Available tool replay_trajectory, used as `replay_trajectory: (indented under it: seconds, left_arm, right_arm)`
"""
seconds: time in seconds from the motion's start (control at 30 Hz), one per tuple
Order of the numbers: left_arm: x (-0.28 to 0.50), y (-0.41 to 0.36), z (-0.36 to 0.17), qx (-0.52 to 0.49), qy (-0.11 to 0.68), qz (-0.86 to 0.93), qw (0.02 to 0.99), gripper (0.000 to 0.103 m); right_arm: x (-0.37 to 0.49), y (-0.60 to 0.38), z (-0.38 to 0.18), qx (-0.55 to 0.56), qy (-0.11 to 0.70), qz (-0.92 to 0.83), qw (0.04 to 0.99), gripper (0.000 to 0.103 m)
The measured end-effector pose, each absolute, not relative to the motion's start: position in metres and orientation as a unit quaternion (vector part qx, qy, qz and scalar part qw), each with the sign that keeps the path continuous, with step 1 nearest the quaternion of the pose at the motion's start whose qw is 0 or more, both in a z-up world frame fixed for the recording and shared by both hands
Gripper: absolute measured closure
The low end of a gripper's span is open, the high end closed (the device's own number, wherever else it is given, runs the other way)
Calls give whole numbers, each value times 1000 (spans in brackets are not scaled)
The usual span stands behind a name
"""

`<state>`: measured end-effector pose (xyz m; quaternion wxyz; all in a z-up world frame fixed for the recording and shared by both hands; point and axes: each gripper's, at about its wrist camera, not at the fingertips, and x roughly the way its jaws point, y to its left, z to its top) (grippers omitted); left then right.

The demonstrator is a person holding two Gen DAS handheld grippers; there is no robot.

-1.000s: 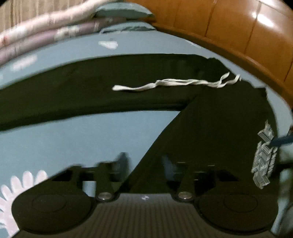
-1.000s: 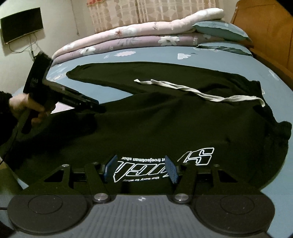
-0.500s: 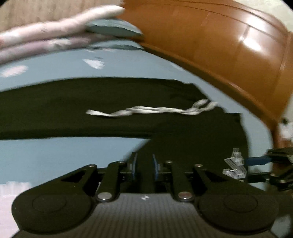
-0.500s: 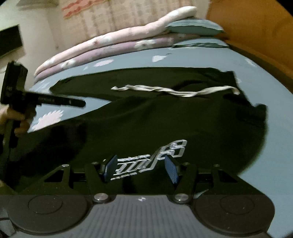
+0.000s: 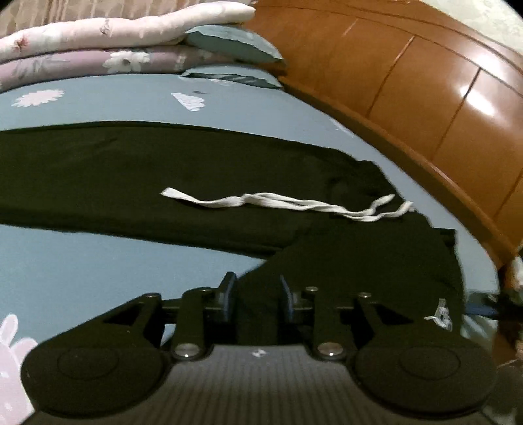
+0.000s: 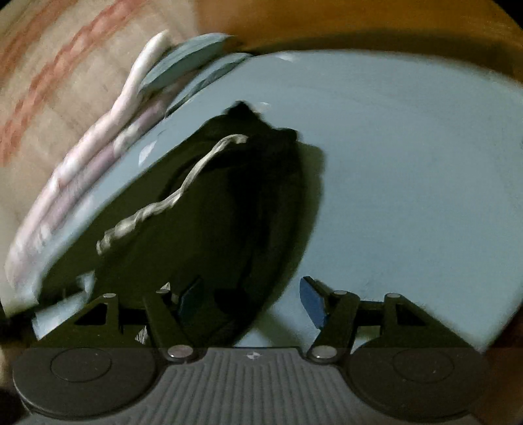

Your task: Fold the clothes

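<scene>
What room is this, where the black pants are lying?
Most likely a bedroom. The black pants lie on a bed with a blue flowered sheet, a wooden headboard curves behind it, and folded quilts and pillows are stacked at the far edge.

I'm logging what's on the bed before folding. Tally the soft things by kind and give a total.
Black trousers with a white drawstring: 1
Folded quilts stacked at the far edge: 2
Pillows by the headboard: 2
Total: 5
</scene>
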<state>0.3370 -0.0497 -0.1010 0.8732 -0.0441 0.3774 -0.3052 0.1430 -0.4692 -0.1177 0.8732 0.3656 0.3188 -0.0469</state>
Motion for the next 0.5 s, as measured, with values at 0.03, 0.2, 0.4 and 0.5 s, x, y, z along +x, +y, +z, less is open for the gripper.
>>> replay_trajectory:
  seconds: [0.03,0.2,0.4,0.5]
  left_arm:
    - [335,-51,-101,-45,378,-307,872,73]
    - [327,-56,-103,-39,383,-316,867,70]
    - [317,-63,-106,-26,387,-324,863,61]
    - [317,-64,-113,12,390,-293,873,59]
  right_arm:
    - [146,-477,-123,391,306,-39,867,34]
    - [169,-481,-130,368,302,-40,879,80]
    - [162,-481,-117,300,318,-73,896,100]
    - [163,-478,-116,276,332,-86,898,100]
